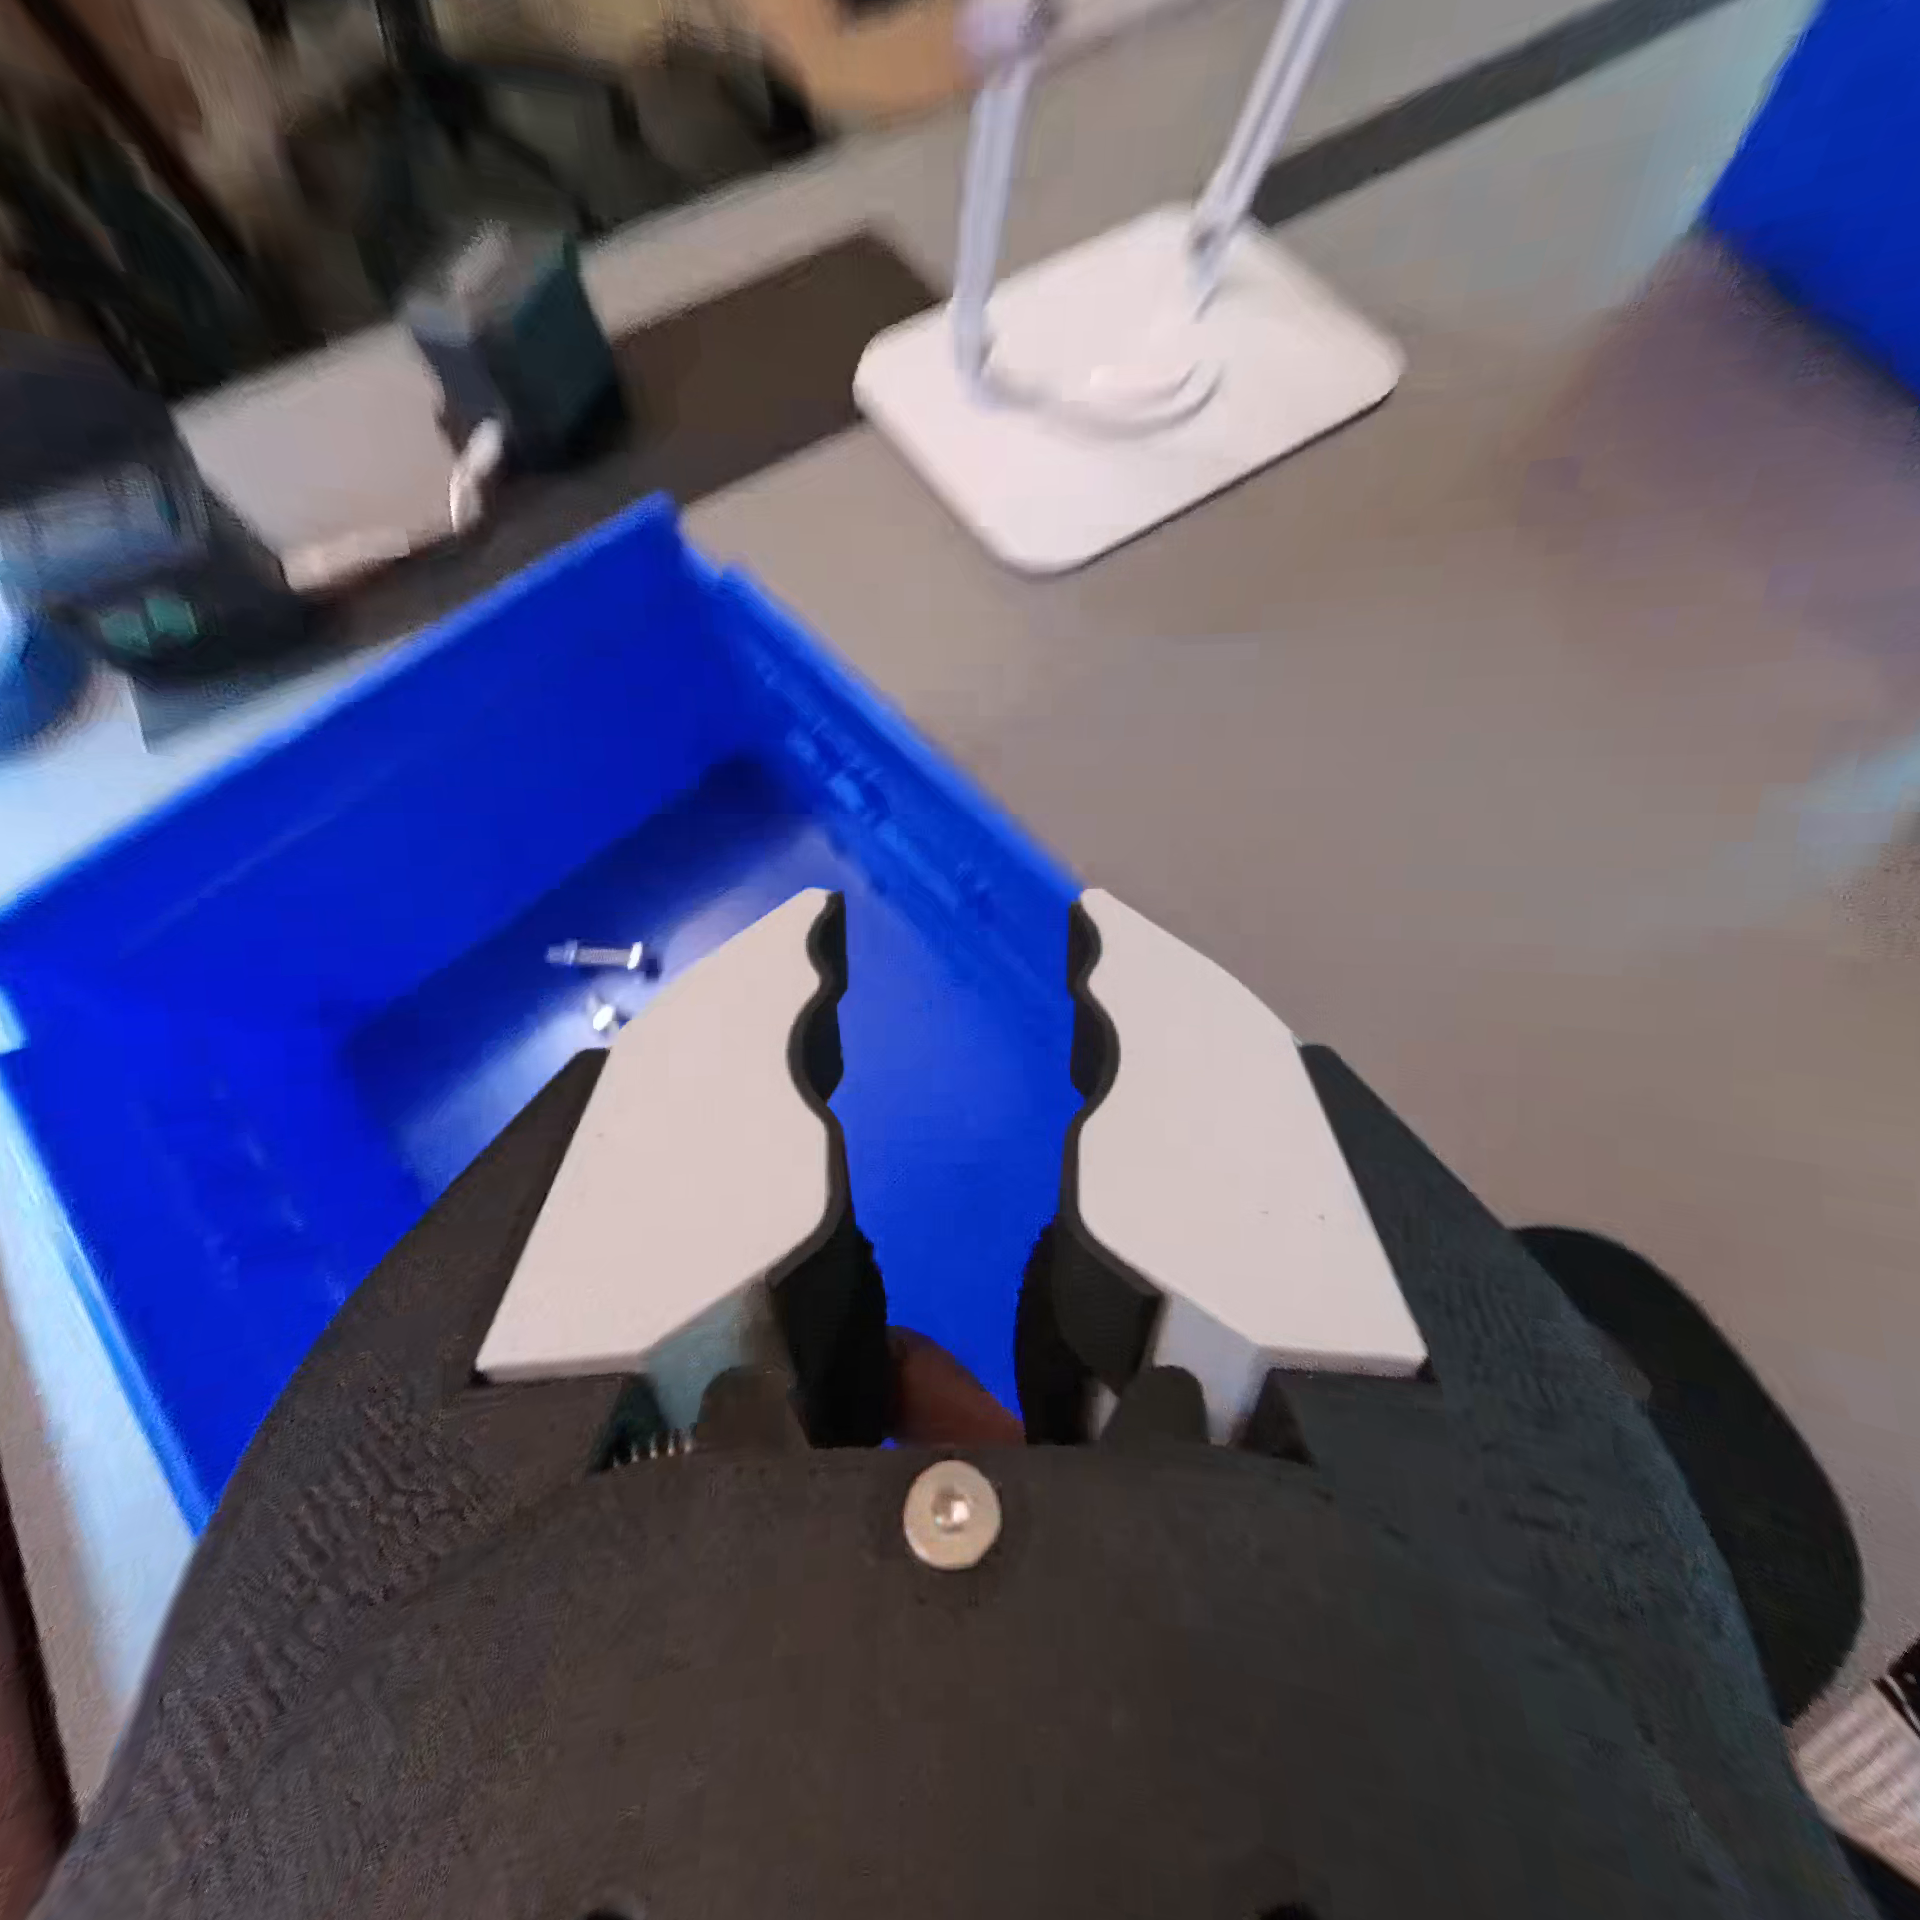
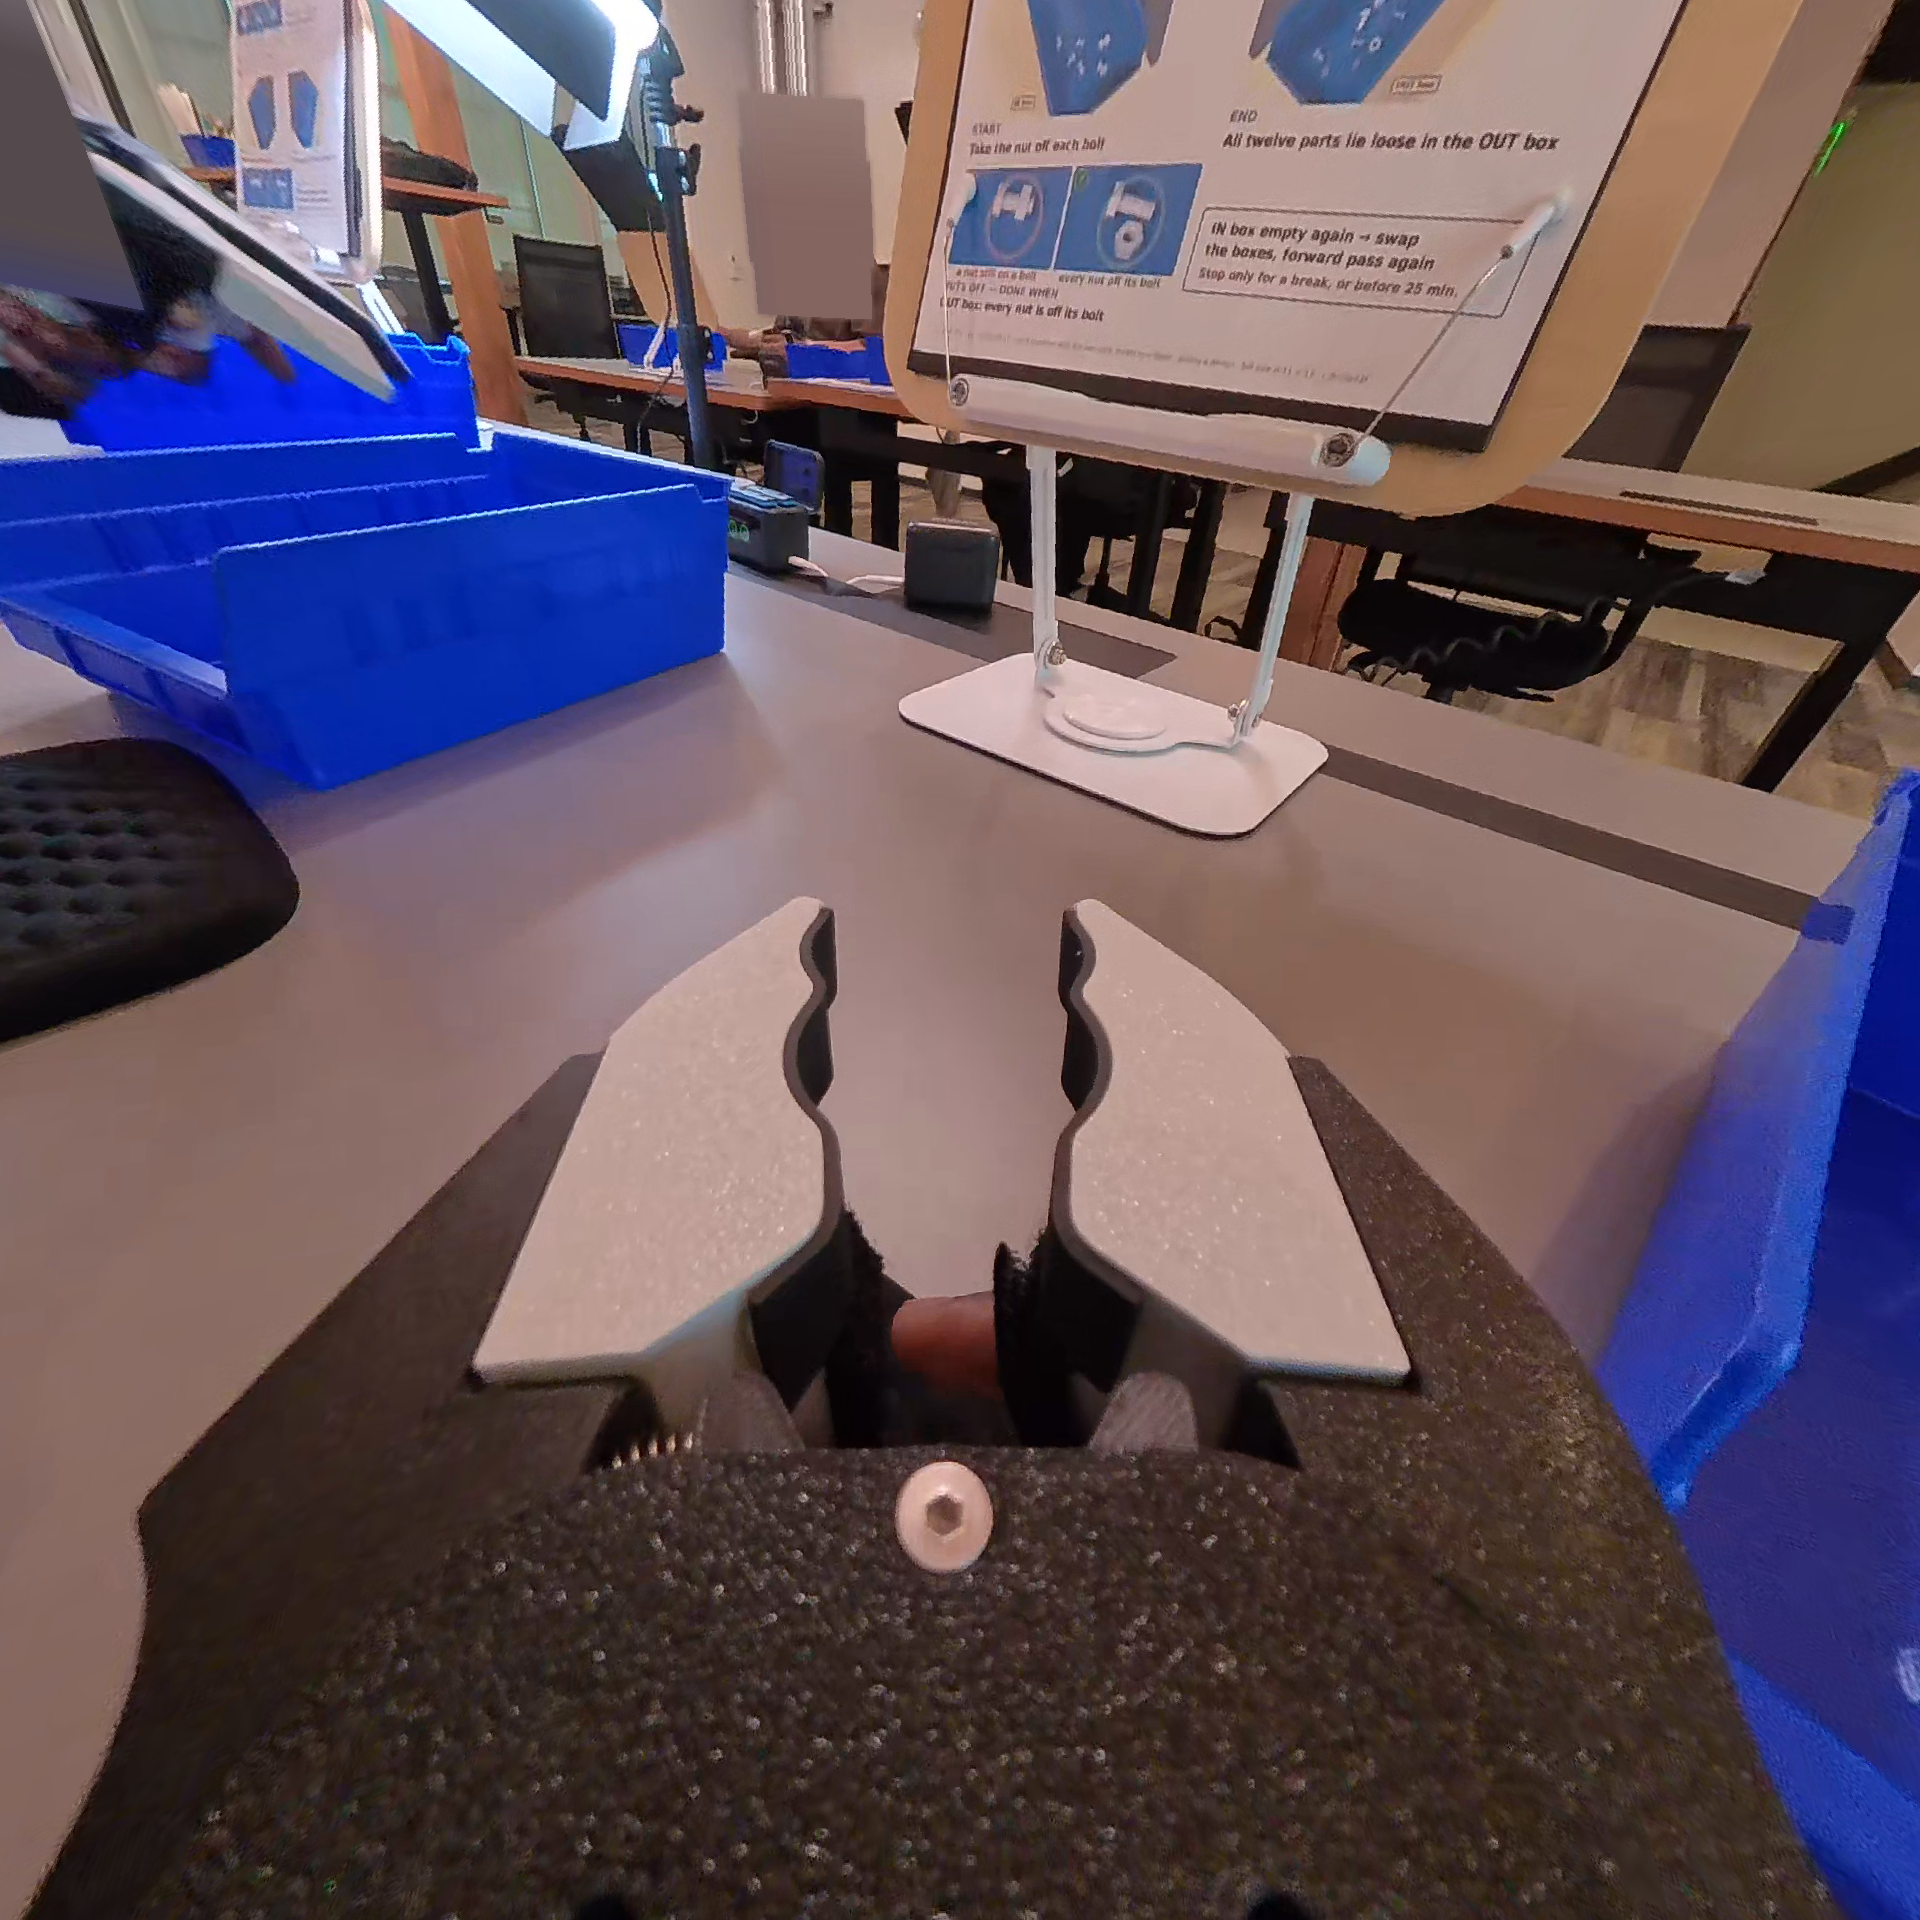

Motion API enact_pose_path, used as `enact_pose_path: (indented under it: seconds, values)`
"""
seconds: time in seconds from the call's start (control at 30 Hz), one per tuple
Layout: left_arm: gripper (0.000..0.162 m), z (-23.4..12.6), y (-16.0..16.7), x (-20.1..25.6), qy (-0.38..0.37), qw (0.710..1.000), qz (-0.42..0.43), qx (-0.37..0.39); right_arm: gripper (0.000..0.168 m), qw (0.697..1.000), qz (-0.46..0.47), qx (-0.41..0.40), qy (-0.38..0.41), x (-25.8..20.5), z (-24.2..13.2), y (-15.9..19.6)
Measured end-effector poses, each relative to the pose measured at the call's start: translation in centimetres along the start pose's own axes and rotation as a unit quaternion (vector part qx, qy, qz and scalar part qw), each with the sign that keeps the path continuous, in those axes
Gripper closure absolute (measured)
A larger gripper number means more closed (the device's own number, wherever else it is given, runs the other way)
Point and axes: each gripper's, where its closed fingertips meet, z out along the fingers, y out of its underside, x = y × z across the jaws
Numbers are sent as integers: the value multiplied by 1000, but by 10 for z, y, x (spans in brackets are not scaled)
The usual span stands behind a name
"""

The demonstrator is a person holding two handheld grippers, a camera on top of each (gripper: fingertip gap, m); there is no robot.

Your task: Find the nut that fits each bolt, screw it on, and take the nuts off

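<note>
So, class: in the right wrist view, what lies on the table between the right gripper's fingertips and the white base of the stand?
Nothing: the right wrist view shows only bare grey table between the open right gripper and the stand's white base.

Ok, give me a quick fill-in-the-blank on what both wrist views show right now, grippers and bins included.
1. The left hand-held gripper hangs over a blue plastic bin with its jaws ____.
2. On that bin's floor lies a small silver ____.
3. The right hand-held gripper holds ____ between its grey fingers.
4. The white metal stand rests on the ____ tabletop.

Missing words: open; bolt; nothing; grey
</note>
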Motion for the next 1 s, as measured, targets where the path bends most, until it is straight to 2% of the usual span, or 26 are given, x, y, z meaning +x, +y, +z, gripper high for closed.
enact_pose_path:
  seconds: [0.13,0.27,0.47,0.77,0.9,1.0]
  values:
    - [118,43,50,-65,-44,984,-61,-161,127,1000,3,9,-3,0,-2,-2]
    - [118,74,94,-99,-66,957,-119,-256,127,1000,10,19,-5,1,-4,-4]
    - [127,87,106,-106,-70,949,-140,-272,127,1000,13,20,-5,2,-4,-4]
    - [134,87,112,-114,-81,945,-137,-286,126,1000,12,22,-1,3,-4,-4]
    - [140,87,112,-117,-83,947,-137,-280,125,1000,7,18,2,3,-3,-3]
    - [152,88,111,-114,-75,949,-130,-277,125,1000,6,18,2,3,-3,-3]
